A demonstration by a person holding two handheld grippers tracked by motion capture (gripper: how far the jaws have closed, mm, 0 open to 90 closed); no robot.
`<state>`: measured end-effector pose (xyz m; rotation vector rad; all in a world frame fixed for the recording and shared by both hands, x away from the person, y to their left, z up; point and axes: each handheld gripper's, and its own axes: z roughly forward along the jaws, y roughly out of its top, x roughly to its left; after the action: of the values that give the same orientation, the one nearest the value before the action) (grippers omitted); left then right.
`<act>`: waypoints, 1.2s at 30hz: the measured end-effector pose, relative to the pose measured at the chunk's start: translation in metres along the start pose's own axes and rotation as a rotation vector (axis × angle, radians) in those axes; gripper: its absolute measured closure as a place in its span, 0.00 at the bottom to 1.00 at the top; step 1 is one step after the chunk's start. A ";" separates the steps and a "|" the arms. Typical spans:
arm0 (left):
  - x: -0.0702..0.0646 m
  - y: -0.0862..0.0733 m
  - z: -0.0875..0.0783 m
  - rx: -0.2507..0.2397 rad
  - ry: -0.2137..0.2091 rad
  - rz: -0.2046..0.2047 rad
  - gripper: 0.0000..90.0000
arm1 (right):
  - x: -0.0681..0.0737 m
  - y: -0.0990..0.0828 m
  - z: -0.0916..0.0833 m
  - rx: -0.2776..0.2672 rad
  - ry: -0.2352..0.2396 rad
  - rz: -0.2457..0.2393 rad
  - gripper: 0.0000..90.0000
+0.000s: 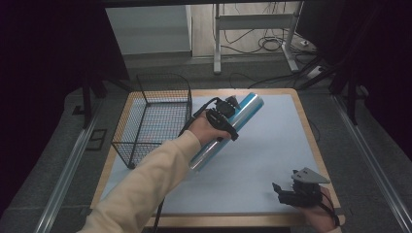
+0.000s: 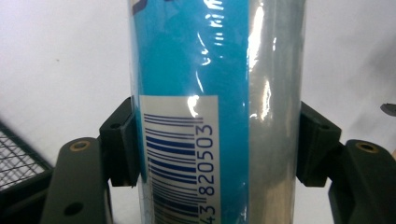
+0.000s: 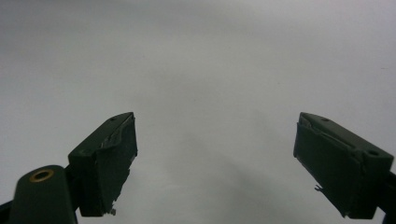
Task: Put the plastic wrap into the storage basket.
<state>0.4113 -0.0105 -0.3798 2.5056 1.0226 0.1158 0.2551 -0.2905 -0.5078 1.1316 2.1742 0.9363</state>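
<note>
Left tongs [image 1: 232, 108] clenched mid-length on long blue-silver plastic-wrapped roll [image 1: 228, 131]; right tongs [image 1: 286, 190] released, idle. Slick wrap may slip, w/ far end swinging into black wire basket [image 1: 153, 116] alongside.

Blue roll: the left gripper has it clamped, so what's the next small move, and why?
Probably carry the blue roll left, toward the wire basket. The left gripper has its pads pressed on both sides of the roll, and the basket stands just beside it with its top open. The right gripper rests open near the table's front edge, holding nothing.
</note>
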 end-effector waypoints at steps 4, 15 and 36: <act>0.003 0.005 -0.006 -0.004 0.011 0.001 0.35 | 0.000 0.000 0.000 0.000 0.001 0.002 0.15; 0.011 0.019 -0.019 -0.008 0.022 -0.005 0.35 | 0.000 0.000 0.000 -0.004 0.000 0.001 0.15; 0.036 0.032 -0.035 -0.014 0.061 -0.038 0.35 | -0.002 0.000 -0.001 -0.002 -0.001 0.007 0.15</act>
<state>0.4494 0.0063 -0.3378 2.4817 1.0896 0.1879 0.2552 -0.2922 -0.5074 1.1397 2.1692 0.9401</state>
